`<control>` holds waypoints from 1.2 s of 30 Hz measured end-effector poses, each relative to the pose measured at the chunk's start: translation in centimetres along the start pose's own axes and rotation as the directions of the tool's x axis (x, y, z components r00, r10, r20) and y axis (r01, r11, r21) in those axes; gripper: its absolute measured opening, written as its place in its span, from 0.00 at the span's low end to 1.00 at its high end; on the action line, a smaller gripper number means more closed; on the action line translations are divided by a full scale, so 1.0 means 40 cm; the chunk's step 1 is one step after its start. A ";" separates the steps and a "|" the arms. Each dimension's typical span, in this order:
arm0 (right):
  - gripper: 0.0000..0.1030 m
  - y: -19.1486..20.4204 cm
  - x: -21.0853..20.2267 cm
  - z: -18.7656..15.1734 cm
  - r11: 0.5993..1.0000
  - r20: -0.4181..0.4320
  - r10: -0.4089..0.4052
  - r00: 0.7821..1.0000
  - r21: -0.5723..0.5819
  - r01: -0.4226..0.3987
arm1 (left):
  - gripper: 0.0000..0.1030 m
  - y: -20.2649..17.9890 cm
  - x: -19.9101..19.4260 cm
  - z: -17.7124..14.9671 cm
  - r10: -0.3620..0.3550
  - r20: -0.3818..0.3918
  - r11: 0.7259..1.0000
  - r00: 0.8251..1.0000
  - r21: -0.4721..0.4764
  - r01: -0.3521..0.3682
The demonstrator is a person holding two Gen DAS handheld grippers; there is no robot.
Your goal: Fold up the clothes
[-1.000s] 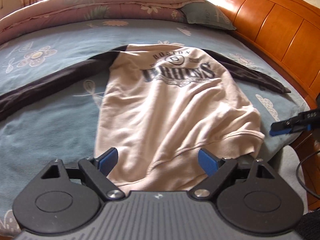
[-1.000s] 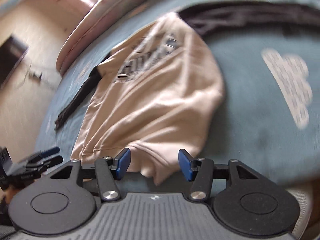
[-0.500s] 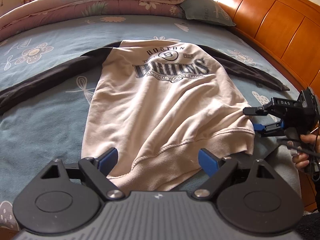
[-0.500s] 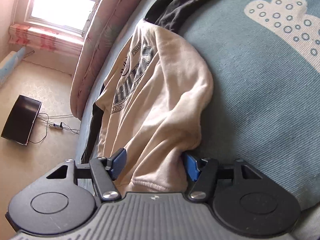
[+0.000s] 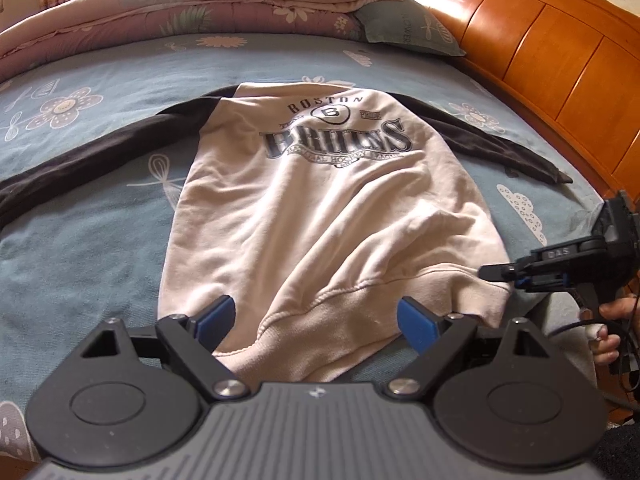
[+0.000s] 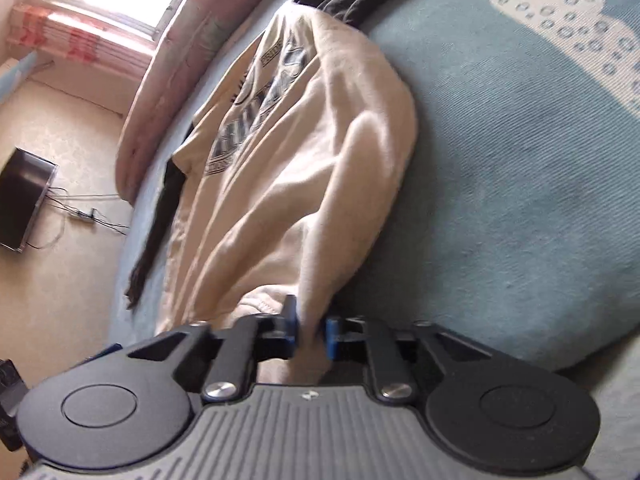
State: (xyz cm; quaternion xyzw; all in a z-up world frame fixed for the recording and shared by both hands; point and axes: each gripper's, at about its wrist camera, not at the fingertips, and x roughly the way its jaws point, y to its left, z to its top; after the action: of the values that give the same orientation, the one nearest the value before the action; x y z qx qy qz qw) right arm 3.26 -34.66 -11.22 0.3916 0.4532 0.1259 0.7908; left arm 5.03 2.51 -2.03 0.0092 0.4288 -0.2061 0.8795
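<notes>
A cream sweatshirt (image 5: pixel 320 208) with dark sleeves lies face up on the blue bedspread (image 5: pixel 100 232), its printed chest toward the folded quilt (image 5: pixel 200 4) and its ribbed hem toward the near edge of the bed. The left gripper (image 5: pixel 316 322) hovers over the hem's middle, its blue pads (image 5: pixel 214 316) spread wide with the hem between them but not gripped. The right gripper (image 6: pixel 311 330) is at the hem's corner nearest the wooden headboard (image 5: pixel 552 52), its fingers pressed together on a pinch of the cream cloth, which rises in taut ridges from the bedspread. A hand (image 5: pixel 612 332) holds that gripper's handle beside the hem.
</notes>
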 end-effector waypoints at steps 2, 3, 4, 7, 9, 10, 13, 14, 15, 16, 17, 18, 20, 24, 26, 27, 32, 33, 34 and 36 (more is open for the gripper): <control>0.11 0.005 -0.038 0.003 0.999 0.008 -0.025 1.000 -0.039 0.026 | 0.86 0.009 0.003 -0.002 0.022 -0.008 1.000 1.000 -0.003 -0.022; 0.11 0.008 -0.058 0.005 0.998 0.013 -0.038 0.999 -0.059 0.039 | 0.86 0.013 0.003 -0.003 0.025 -0.010 1.000 1.000 -0.003 -0.025; 0.11 0.012 -0.082 0.010 0.995 0.019 -0.052 0.998 -0.079 0.053 | 0.86 0.016 0.004 -0.003 0.028 -0.012 1.000 1.000 -0.003 -0.028; 0.10 0.024 -0.142 0.034 0.986 0.033 -0.099 0.995 -0.135 0.102 | 0.86 0.018 0.004 -0.005 0.032 -0.016 0.999 0.999 0.006 -0.032; 0.07 0.030 -0.175 0.052 0.972 0.043 -0.151 0.988 -0.175 0.156 | 0.86 0.018 0.003 -0.006 0.034 -0.018 0.999 0.999 0.014 -0.033; 0.07 0.024 -0.184 0.062 0.965 0.046 -0.184 0.982 -0.182 0.190 | 0.86 0.017 0.003 -0.006 0.035 -0.020 0.999 0.999 0.018 -0.034; 0.15 0.021 -0.201 0.067 0.919 0.059 -0.295 0.954 -0.254 0.300 | 0.86 0.014 0.002 -0.008 0.041 -0.020 0.998 0.999 0.043 -0.040; 0.18 0.030 -0.200 0.060 0.899 0.066 -0.319 0.945 -0.295 0.324 | 0.86 0.013 0.002 -0.009 0.045 -0.019 0.998 0.999 0.054 -0.044; 0.24 0.039 -0.199 0.053 0.879 0.072 -0.339 0.938 -0.331 0.343 | 0.86 0.011 0.002 -0.010 0.047 -0.019 0.996 0.999 0.073 -0.045; 0.32 0.044 -0.190 0.047 0.880 0.065 -0.332 0.941 -0.337 0.334 | 0.86 0.009 0.002 -0.012 0.048 -0.018 0.995 0.999 0.091 -0.046; 0.35 0.049 -0.181 0.040 0.882 0.057 -0.325 0.944 -0.343 0.325 | 0.86 0.004 0.003 -0.013 0.050 -0.019 0.993 0.999 0.112 -0.048; 0.43 0.054 -0.172 0.034 0.883 0.050 -0.318 0.947 -0.349 0.315 | 0.86 -0.005 0.007 -0.013 0.054 -0.025 0.989 0.998 0.140 -0.050; 0.53 0.065 -0.155 0.021 0.885 0.035 -0.305 0.952 -0.360 0.296 | 0.86 -0.024 0.015 -0.015 0.062 -0.037 0.979 0.997 0.197 -0.054; 0.57 0.085 -0.120 -0.005 0.888 0.004 -0.277 0.961 -0.382 0.258 | 0.86 -0.077 0.030 -0.012 0.008 -0.036 0.964 0.999 0.266 0.002; 0.59 0.096 -0.102 -0.018 0.888 -0.012 -0.264 0.964 -0.392 0.238 | 0.86 -0.119 0.052 -0.009 -0.032 -0.039 0.947 0.999 0.319 0.043; 0.62 0.100 -0.096 -0.024 0.889 -0.017 -0.258 0.966 -0.395 0.230 | 0.86 -0.145 0.067 -0.007 -0.052 -0.043 0.934 0.998 0.352 0.064; 0.67 0.069 -0.159 -0.021 0.908 0.024 -0.249 0.968 -0.342 0.242 | 0.86 -0.299 0.164 -0.008 -0.140 -0.071 0.831 0.988 0.534 0.156; 0.69 0.063 -0.172 -0.020 0.912 0.032 -0.248 0.968 -0.331 0.244 | 0.86 -0.329 0.182 -0.012 -0.154 -0.075 0.807 0.985 0.565 0.169; 0.70 0.057 -0.185 -0.020 0.915 0.040 -0.246 0.968 -0.320 0.246 | 0.86 -0.356 0.194 -0.019 -0.165 -0.074 0.785 0.984 0.595 0.176; 0.72 0.036 -0.220 -0.019 0.919 0.061 -0.252 0.966 -0.298 0.259 | 0.86 -0.408 0.220 -0.033 -0.187 -0.074 0.736 0.980 0.650 0.190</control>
State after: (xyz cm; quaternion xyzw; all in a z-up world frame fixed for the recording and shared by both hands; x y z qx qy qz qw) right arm -2.03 -38.19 -4.93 0.2043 0.4671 0.0854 0.8560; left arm 2.81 -15.27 -6.90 0.2727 0.3303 -0.4306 0.7944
